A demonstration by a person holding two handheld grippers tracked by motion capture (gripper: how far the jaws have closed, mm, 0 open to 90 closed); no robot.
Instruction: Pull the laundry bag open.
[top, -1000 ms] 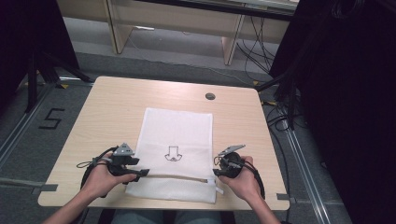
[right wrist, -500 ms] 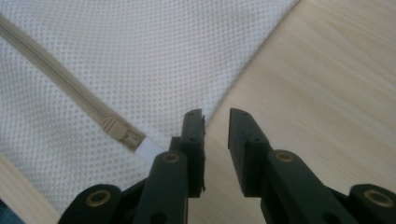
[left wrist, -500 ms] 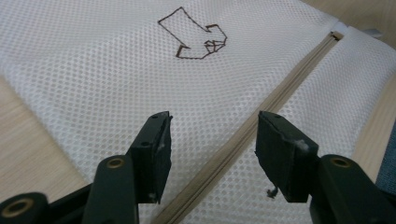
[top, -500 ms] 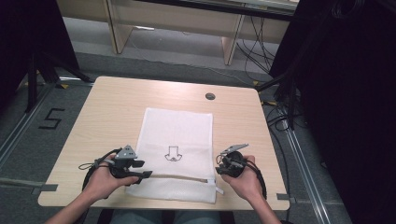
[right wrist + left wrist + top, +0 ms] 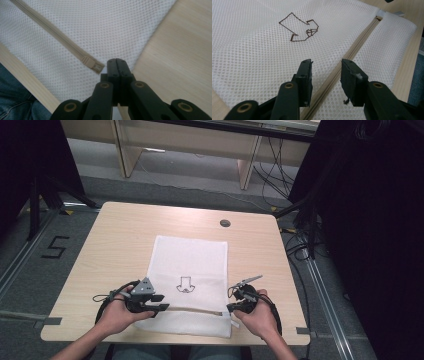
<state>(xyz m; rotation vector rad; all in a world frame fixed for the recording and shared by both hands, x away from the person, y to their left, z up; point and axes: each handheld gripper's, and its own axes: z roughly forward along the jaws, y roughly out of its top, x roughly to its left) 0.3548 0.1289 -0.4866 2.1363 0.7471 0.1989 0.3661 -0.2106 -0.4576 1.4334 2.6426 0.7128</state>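
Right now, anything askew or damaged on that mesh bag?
Nothing stands out. The white mesh bag lies flat and square on the table, its zipper looks straight and intact. Left tongs straddle the zipper; right tongs are shut near its end.

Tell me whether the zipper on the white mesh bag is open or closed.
Closed, as far as shows: the zipper runs as one flat beige line across the mesh bag, with no gap between its sides in either gripper view.

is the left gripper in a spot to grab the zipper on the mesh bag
Probably yes: the left gripper has its jaws astride the zipper of the mesh bag, nothing between them, though they have just been closing and do not pinch it yet.
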